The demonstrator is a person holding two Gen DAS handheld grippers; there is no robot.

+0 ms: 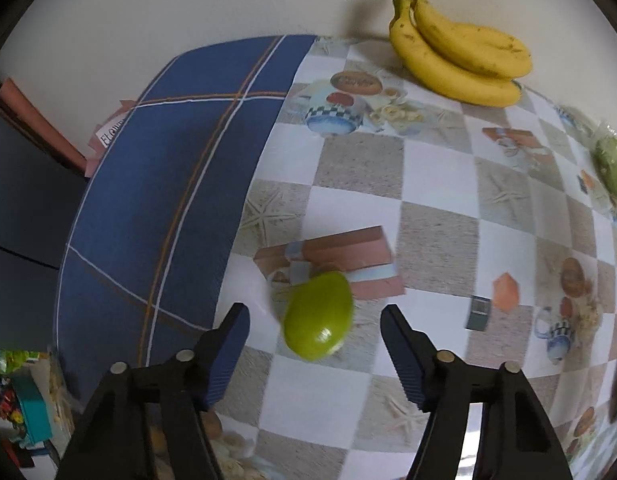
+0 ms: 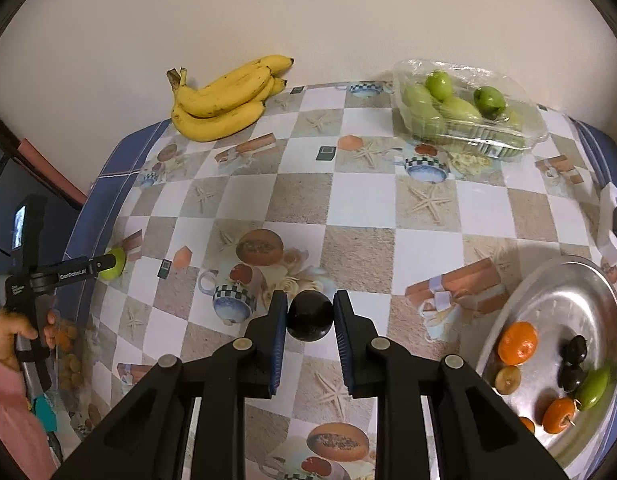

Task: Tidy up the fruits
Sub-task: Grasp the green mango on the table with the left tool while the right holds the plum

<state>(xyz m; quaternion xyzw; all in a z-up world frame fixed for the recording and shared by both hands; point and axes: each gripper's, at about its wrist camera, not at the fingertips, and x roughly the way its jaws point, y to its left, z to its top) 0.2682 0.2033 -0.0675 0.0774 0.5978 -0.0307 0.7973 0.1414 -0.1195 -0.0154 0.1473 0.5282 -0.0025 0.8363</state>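
The left gripper (image 1: 314,320) is spread wide, and the green fruit (image 1: 318,316) lies on the table (image 1: 360,200) low in the frame, between the fingers but touching neither; its long axis tilts toward upper right. I judge closing there is the next move. The right gripper (image 2: 310,316) is clamped on 1 dark fruit (image 2: 310,316), with the tray (image 2: 564,296) at lower right, nearer this arm. The tray holds 2 or 3 oranges, 2 dark fruits, 1 green, 1 brownish. At the top: 1 banana bunch (image 2: 224,100) and 1 clear box (image 2: 468,108) of green fruit.
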